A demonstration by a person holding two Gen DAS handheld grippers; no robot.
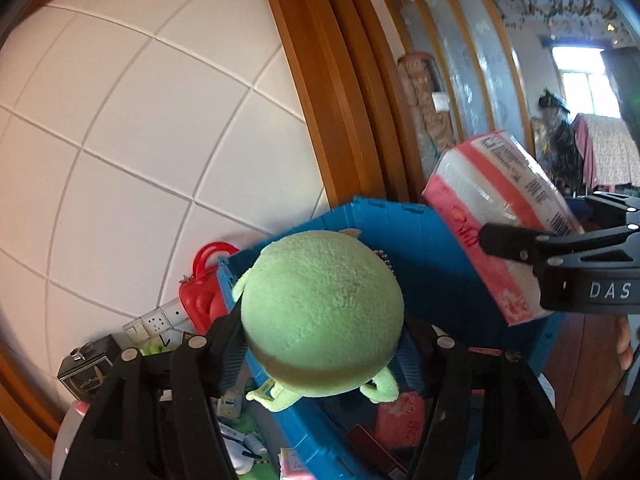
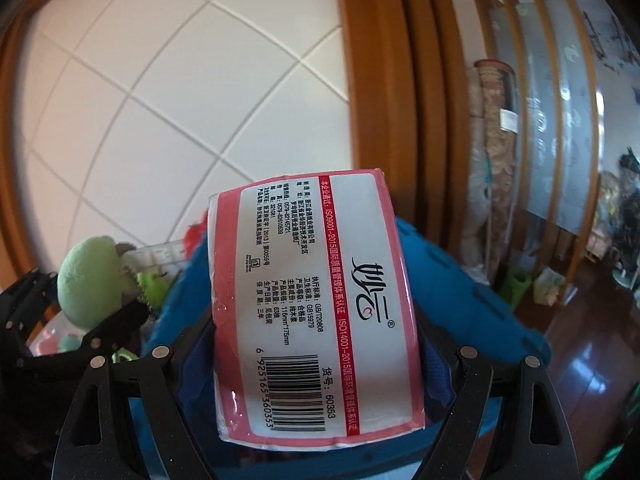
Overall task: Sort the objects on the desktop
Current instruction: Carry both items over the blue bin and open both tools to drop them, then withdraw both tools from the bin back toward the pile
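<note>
My left tongs (image 1: 320, 344) clamp the green plush toy (image 1: 322, 312); my right tongs (image 2: 316, 344) clamp the tissue pack (image 2: 316, 300) above the blue bin (image 1: 432, 248).

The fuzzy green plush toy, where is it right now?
In the left wrist view, the fuzzy green plush toy sits centre, between the left tongs, above the blue plastic bin, left of the pink tissue pack.

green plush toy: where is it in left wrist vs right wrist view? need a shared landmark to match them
Left wrist: green plush toy fills the lower centre, between the left claw fingers, above the blue bin.
Right wrist: the same toy sits small at the left edge, in the other claw reaching in from the left.
Shared landmark: the blue bin, with the pink tissue pack over it in both.
</note>
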